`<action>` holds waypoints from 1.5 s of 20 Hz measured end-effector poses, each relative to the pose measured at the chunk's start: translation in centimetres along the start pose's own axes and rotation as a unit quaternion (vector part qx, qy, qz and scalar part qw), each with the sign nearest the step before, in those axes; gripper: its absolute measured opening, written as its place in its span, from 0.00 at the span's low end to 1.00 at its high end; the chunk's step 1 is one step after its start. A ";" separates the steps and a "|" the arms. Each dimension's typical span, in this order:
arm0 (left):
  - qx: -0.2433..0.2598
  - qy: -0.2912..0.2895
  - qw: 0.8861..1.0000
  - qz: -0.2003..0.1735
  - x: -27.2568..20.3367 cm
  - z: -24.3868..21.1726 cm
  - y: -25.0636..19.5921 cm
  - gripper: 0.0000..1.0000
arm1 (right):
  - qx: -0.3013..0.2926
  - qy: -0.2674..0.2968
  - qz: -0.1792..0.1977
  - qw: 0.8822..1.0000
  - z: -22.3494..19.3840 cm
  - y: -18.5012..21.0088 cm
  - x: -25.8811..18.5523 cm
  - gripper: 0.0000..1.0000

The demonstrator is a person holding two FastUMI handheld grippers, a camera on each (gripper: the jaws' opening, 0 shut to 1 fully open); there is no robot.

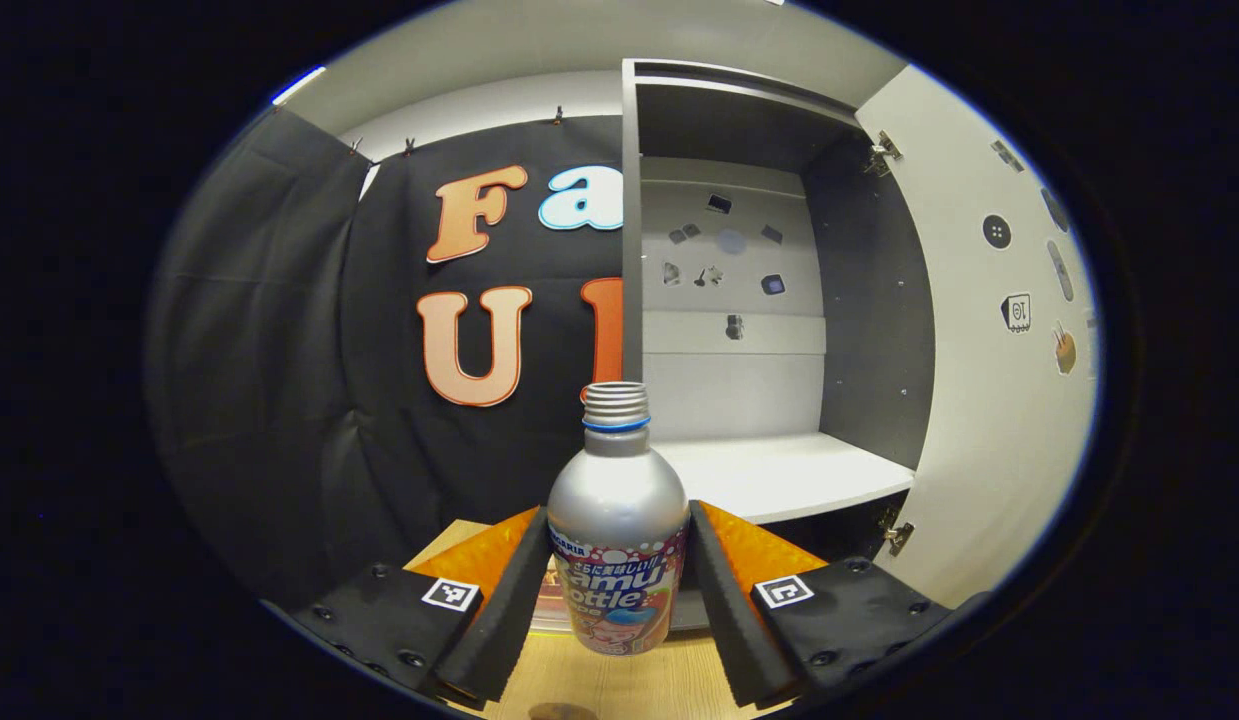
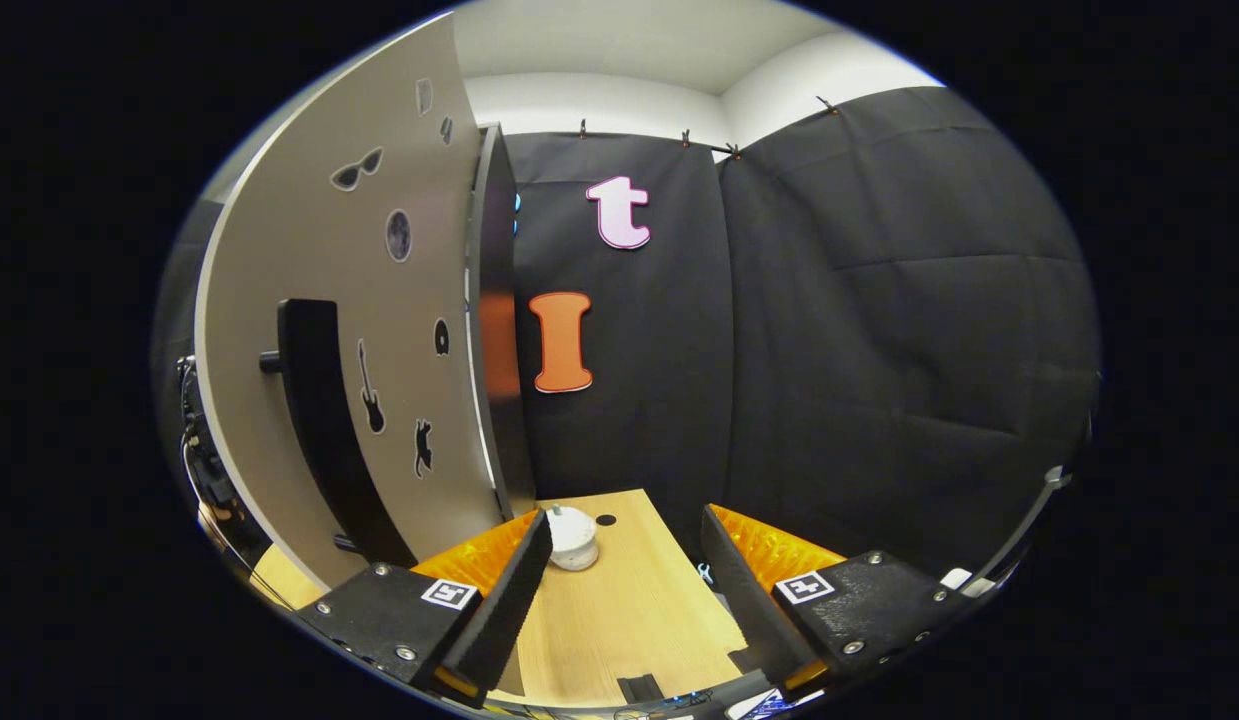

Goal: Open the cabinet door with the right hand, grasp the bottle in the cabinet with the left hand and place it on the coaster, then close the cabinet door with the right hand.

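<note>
The cabinet (image 1: 779, 300) stands open, its door (image 2: 359, 330) swung wide so the shelf (image 1: 779, 470) can be reached; the shelf now lies bare. Out in front of it, above the wooden surface (image 1: 619, 685), the left hand-held gripper (image 1: 619, 590) grasps the bottle (image 1: 617, 540) upright at its body, apparently bound for the coaster, which may be the pale edge just behind it. The right hand-held gripper (image 2: 619, 590) waits released beside the door's handle (image 2: 319, 440), seemingly ready to close it.

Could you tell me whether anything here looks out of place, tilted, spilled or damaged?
Nothing stands out. The bottle is upright between the left gripper fingers, outside the cabinet; no cap shows on its threaded neck, and no spill. The cabinet door stands open, as expected mid-task.
</note>
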State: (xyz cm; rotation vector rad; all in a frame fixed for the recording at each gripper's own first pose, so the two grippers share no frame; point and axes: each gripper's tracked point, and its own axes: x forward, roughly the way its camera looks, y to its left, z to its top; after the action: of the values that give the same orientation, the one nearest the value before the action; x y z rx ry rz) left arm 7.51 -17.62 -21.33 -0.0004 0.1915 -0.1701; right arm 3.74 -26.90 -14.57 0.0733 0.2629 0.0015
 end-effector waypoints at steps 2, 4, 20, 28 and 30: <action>-0.002 0.000 1.000 0.005 -1.1 -1.4 1.2 0.85 | 0.001 0.000 0.000 1.000 0.1 0.1 0.0 0.99; -0.003 0.006 1.000 0.018 -1.9 -3.4 2.6 0.85 | 0.002 0.002 -0.001 1.000 -0.2 0.2 -0.3 0.99; 0.009 0.129 0.989 0.072 -3.8 -22.1 6.9 0.86 | 0.001 0.027 -0.035 0.999 -1.7 -1.5 -2.4 0.93; 0.002 0.146 0.986 0.085 -3.4 -26.2 6.8 0.86 | -0.004 0.040 -0.043 0.998 -2.1 -1.9 -2.9 0.98; 0.009 0.154 0.984 0.090 -3.7 -27.3 6.9 0.86 | -0.004 0.043 -0.042 0.998 -2.1 -1.8 -2.9 0.93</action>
State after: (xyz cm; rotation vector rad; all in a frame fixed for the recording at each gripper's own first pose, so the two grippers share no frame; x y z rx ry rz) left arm -0.08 -9.73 -47.60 0.0608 0.4966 0.0102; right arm 0.40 -28.55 -15.97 0.0538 0.3519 -0.0773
